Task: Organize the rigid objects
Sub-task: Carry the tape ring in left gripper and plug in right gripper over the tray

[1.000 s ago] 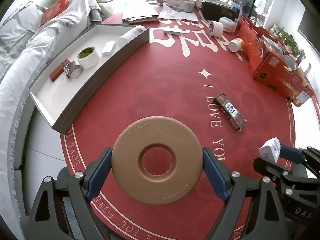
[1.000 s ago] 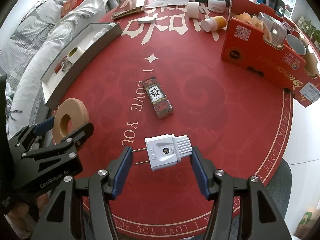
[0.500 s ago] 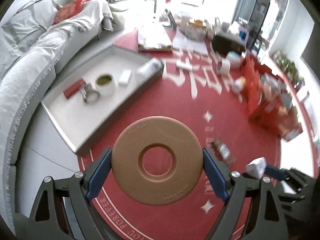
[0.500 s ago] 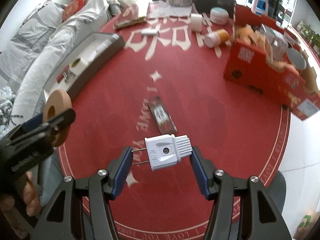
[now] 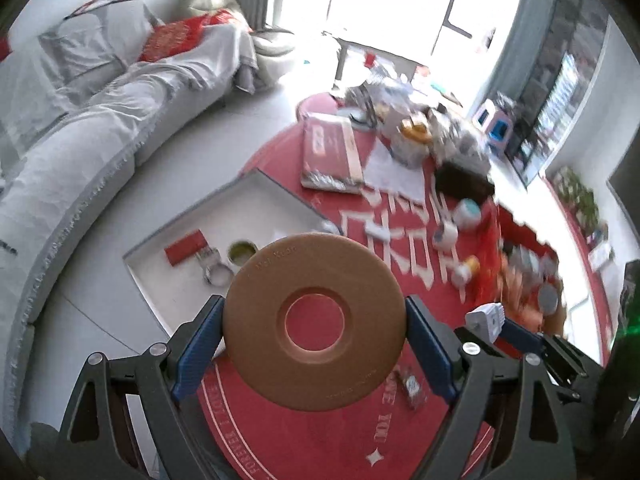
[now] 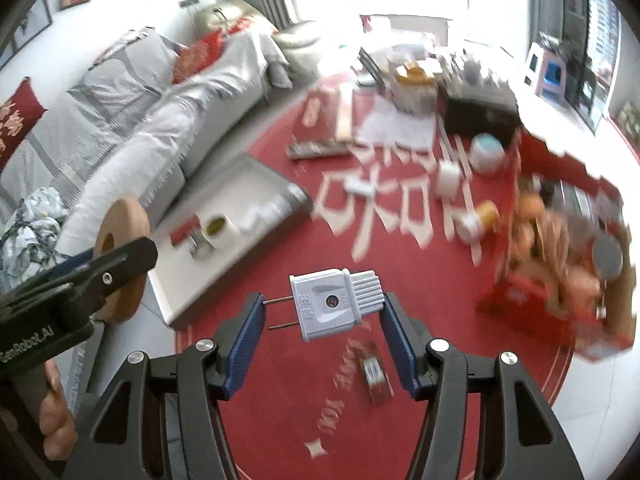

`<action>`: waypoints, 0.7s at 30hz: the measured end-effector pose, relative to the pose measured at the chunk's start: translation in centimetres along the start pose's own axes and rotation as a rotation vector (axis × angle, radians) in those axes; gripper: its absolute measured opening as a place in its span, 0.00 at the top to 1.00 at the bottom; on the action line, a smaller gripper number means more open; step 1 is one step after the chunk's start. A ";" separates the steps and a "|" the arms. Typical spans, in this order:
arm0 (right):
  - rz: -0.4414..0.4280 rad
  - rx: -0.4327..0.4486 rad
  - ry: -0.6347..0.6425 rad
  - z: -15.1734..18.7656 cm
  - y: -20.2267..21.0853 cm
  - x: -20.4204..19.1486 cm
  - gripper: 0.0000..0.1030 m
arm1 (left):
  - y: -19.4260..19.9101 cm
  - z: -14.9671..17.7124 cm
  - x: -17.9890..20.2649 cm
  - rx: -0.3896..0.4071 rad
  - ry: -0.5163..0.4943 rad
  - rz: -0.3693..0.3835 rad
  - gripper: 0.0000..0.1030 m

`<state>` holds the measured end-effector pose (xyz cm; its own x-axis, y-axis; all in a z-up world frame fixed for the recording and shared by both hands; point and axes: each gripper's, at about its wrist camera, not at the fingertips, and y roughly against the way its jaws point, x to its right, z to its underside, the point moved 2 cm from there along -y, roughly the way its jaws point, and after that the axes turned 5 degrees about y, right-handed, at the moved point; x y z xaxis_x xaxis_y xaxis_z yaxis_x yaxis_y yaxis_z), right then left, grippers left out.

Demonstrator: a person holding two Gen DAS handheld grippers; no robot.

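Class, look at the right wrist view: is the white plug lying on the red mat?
No: the white plug is held in the air between the jaws of the right gripper, above the red mat.

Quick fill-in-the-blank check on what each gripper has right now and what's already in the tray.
1. The left gripper is shut on a brown ____-shaped disc.
2. The right gripper holds a white two-prong ____.
3. The tape roll lies inside the white ____.
4. The small dark box lies on the ____ mat.

Missing: ring; plug; tray; red
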<state>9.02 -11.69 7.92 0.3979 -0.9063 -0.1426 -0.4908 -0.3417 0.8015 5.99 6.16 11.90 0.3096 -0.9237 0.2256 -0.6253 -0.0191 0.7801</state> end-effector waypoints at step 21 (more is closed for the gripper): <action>-0.117 0.048 0.136 -12.5 -4.3 -7.9 0.42 | -5.0 -5.9 -8.9 0.078 0.156 -0.282 0.14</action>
<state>17.71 0.02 12.83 0.5536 -0.8190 -0.1509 -0.4701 -0.4569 0.7551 10.58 16.75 9.40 0.5806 -0.8082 0.0981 -0.5501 -0.3006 0.7792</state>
